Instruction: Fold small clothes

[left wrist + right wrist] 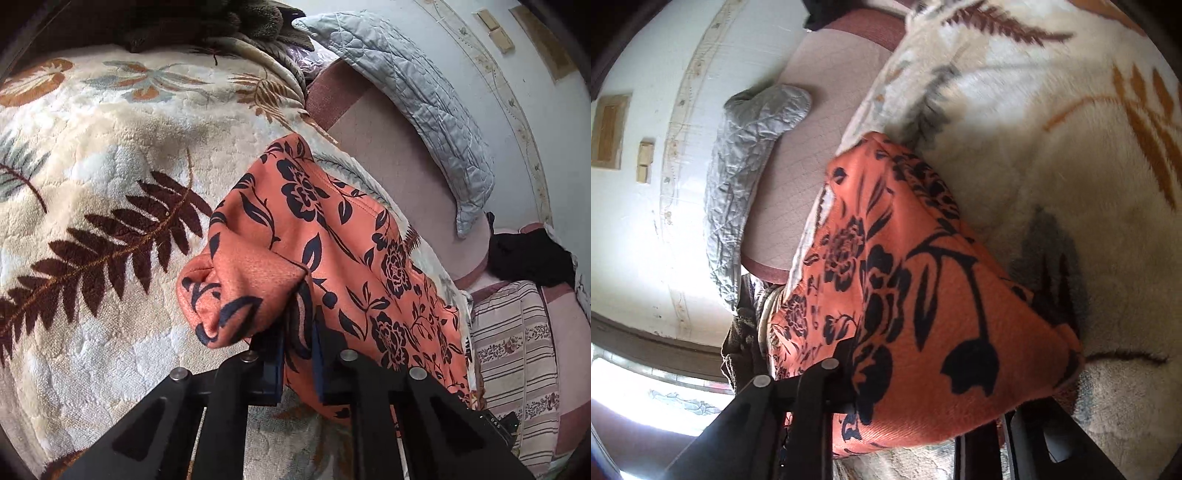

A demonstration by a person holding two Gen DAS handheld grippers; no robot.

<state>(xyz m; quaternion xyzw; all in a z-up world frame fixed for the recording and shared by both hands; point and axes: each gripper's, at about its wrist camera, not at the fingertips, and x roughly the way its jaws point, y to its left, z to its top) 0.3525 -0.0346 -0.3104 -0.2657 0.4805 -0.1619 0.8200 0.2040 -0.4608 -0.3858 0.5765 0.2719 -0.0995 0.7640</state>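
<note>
An orange garment (pixel 332 236) with a dark navy flower print lies stretched over the cream leaf-pattern blanket (pixel 110 177). My left gripper (pixel 298 332) is shut on a bunched edge of the garment, with fabric pinched between its two blue pads. In the right wrist view the same garment (pixel 923 295) drapes over my right gripper (pixel 923 417) and hides its right finger; the jaws are closed on the cloth. The garment is lifted between the two grippers, with its far end resting on the blanket (pixel 1052 166).
A grey quilted pillow (pixel 424 110) lies against the white wall on a pink mattress (pixel 391 147). A striped pillow (pixel 517 354) and a black cloth (pixel 528 258) sit at the right. Dark folded clothes (pixel 207 22) are piled at the top.
</note>
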